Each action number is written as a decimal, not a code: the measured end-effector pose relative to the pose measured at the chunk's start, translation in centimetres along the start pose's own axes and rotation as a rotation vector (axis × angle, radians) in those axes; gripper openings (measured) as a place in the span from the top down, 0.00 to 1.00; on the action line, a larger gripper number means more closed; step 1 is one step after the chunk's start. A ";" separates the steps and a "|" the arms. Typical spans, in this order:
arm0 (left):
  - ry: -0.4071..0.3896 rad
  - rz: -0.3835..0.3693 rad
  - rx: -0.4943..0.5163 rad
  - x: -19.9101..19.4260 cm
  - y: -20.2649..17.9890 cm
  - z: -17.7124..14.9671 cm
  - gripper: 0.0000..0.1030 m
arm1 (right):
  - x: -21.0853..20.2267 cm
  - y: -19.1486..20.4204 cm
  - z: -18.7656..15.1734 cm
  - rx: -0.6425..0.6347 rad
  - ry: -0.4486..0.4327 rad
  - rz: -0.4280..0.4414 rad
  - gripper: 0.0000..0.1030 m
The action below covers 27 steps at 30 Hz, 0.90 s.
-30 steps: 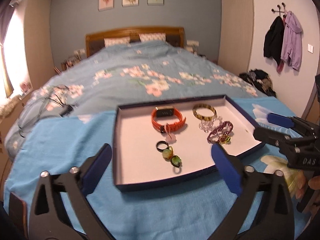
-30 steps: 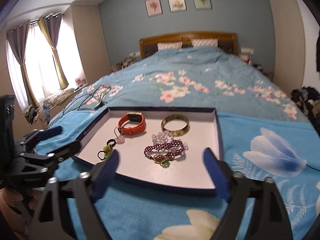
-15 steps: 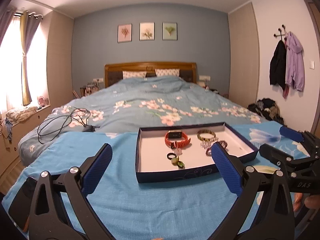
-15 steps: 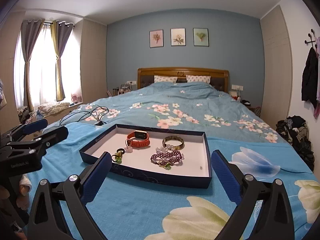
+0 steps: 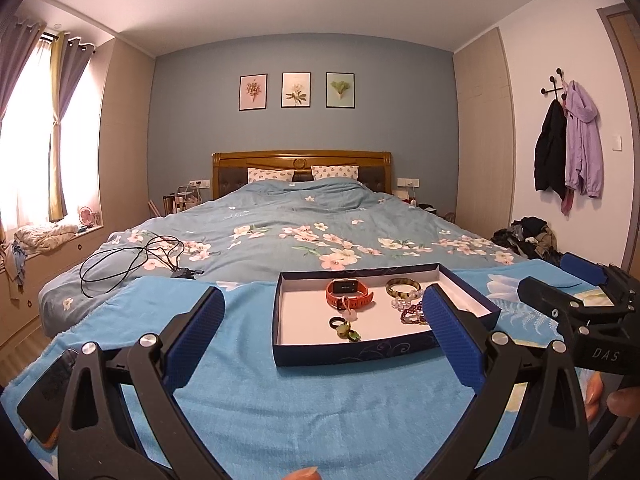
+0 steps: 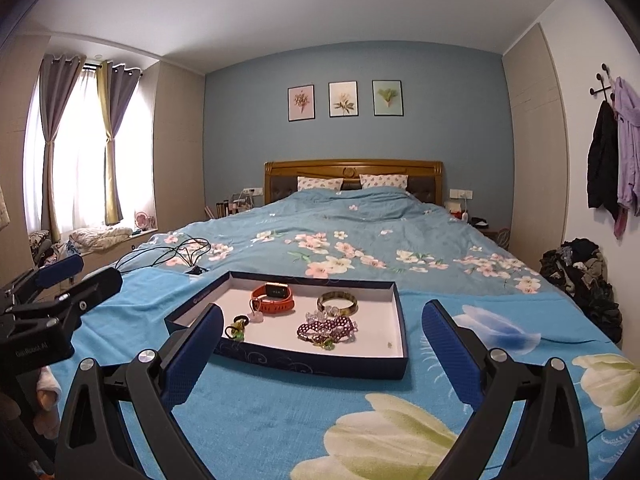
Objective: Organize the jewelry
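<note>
A dark blue tray [image 5: 352, 354] [image 6: 304, 364] with a white floor lies on the blue blanket at the foot of the bed. In it are an orange watch [image 5: 347, 293] [image 6: 273, 298], a gold bangle [image 5: 403, 286] [image 6: 337, 302], a purple bead bracelet [image 5: 412, 314] [image 6: 326, 328], clear beads [image 6: 322, 314] and small rings [image 5: 345, 330] [image 6: 236, 329]. My left gripper [image 5: 323, 336] is open, held back from the tray's near left. My right gripper [image 6: 322, 350] is open too, back from the tray's front edge. Both hold nothing.
A black cable [image 5: 132, 258] lies on the floral duvet left of the blanket. A phone [image 5: 48, 394] rests at the blanket's near left corner. Clothes are piled on the floor at right [image 6: 580, 276]. Coats [image 5: 568, 148] hang on the right wall.
Both grippers have pulled back and tilted up from over the tray, so the tray looks smaller and the whole room shows. The jewelry has not moved.
</note>
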<state>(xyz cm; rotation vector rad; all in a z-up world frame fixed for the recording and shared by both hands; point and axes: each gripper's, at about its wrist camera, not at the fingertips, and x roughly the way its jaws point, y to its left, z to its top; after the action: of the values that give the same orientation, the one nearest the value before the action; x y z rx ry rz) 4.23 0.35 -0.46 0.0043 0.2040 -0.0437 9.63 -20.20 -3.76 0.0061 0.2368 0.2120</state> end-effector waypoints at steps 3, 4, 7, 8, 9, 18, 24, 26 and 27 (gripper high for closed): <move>-0.010 0.008 0.000 -0.2 -0.2 0.0 0.05 | -0.3 0.1 0.0 0.000 -0.012 -0.008 0.07; -0.012 0.006 -0.004 -0.3 -0.2 0.0 0.05 | -0.4 0.1 0.1 0.001 -0.020 -0.012 0.07; -0.017 0.004 -0.011 -0.4 -0.3 0.0 0.05 | -0.9 0.1 0.1 0.003 -0.046 -0.019 0.07; -0.017 0.004 -0.012 -0.4 -0.4 0.0 0.05 | -1.0 0.0 0.1 0.002 -0.053 -0.022 0.07; -0.018 0.002 -0.014 -0.3 -0.4 0.0 0.05 | -1.0 0.1 0.1 0.001 -0.056 -0.021 0.07; -0.022 0.000 -0.021 0.1 -0.5 -0.2 0.05 | -1.0 0.1 0.2 0.004 -0.062 -0.032 0.07; -0.023 0.001 -0.022 0.2 -0.4 -0.2 0.05 | -1.0 0.1 0.2 0.006 -0.061 -0.037 0.07; -0.026 0.002 -0.024 0.2 -0.4 -0.2 0.05 | -1.0 0.1 0.2 0.005 -0.064 -0.038 0.07; -0.026 0.001 -0.025 0.2 -0.4 -0.1 0.05 | -1.0 0.1 0.2 0.005 -0.062 -0.039 0.07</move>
<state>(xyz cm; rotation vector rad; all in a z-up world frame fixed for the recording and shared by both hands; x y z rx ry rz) 4.33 -0.07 -0.63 -0.0208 0.1788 -0.0403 8.76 -20.33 -3.30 0.0128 0.1751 0.1719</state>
